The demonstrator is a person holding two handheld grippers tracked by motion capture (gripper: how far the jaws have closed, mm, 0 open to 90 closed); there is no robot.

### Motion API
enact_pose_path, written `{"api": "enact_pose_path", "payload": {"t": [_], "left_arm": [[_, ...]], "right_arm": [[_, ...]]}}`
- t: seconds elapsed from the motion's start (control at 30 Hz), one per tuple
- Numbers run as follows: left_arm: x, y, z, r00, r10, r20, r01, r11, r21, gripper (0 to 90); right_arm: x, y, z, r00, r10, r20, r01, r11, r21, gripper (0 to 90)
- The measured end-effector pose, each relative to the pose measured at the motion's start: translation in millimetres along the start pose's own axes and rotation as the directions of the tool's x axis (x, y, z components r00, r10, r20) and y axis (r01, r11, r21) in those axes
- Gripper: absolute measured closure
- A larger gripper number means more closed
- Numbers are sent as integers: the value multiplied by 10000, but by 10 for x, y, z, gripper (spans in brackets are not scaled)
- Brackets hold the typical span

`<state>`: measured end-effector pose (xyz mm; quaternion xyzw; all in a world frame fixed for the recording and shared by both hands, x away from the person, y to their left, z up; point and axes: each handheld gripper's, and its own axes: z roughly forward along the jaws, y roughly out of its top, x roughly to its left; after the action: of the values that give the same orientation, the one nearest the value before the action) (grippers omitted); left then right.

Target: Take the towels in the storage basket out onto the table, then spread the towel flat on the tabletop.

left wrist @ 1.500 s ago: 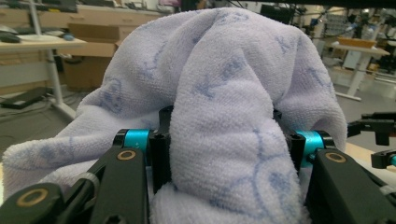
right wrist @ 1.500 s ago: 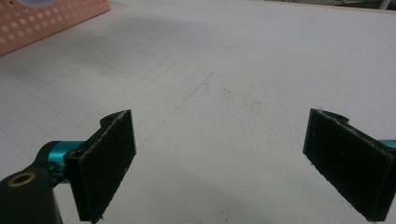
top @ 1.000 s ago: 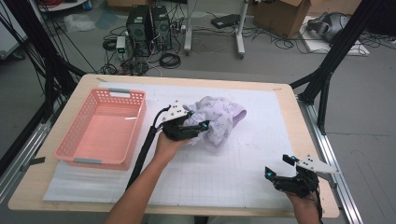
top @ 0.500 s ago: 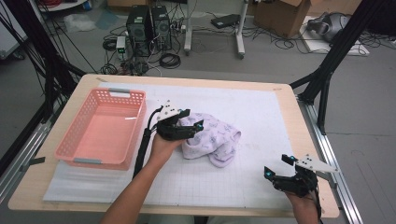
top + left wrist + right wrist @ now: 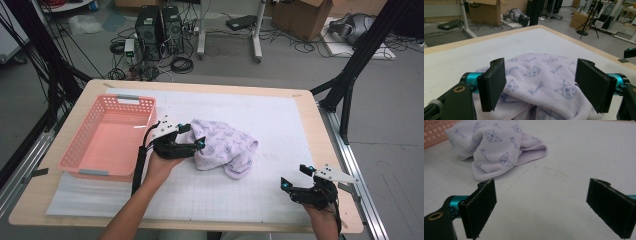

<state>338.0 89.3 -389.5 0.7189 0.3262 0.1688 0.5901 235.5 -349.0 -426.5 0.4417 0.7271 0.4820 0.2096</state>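
left gripper point(image 5: 196, 145): jaws just opened wide, nothing held | right gripper point(image 5: 296, 176): open, empty | towel point(image 5: 225, 146): at 3 o'clock of pink basket point(image 5: 89, 162) | a thick fold was best pinched deep

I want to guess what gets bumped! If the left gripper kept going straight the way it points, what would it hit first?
Most likely the towel. The left gripper has open jaws, just opened, and the towel lies right ahead between them.

Towel point(image 5: 541, 82) near edge cut off by frame bottom.
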Motion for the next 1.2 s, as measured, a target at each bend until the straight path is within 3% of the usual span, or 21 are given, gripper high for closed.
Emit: {"api": "enact_pose_path", "payload": {"t": [0.2, 0.77, 0.9, 1.0, 1.2], "left_arm": [[26, -58, -40, 9993, -322, 181, 323, 9994, -85, 212], [44, -76, -66, 9994, -341, 99, 341, 9994, -11, 209], [44, -97, -72, 9990, -381, 229, 377, 9991, 196, 220], [40, -126, -45, 9980, -332, 531, 304, 9981, 536, 311], [-1, -205, 70, 9955, -434, 844, 320, 9908, 1316, 313]], "right_arm": [[5, 3, 12, 10000, -27, -11, 27, 10000, 26, 79], [3, 6, 14, 10000, 53, 6, -53, 10000, 33, 79], [11, 0, 28, 10000, -33, -80, 34, 9999, 116, 79], [5, 5, 34, 10000, -25, -80, 26, 9999, 122, 79], [-1, -12, 52, 10000, -19, -59, 20, 9996, 276, 79]]}}
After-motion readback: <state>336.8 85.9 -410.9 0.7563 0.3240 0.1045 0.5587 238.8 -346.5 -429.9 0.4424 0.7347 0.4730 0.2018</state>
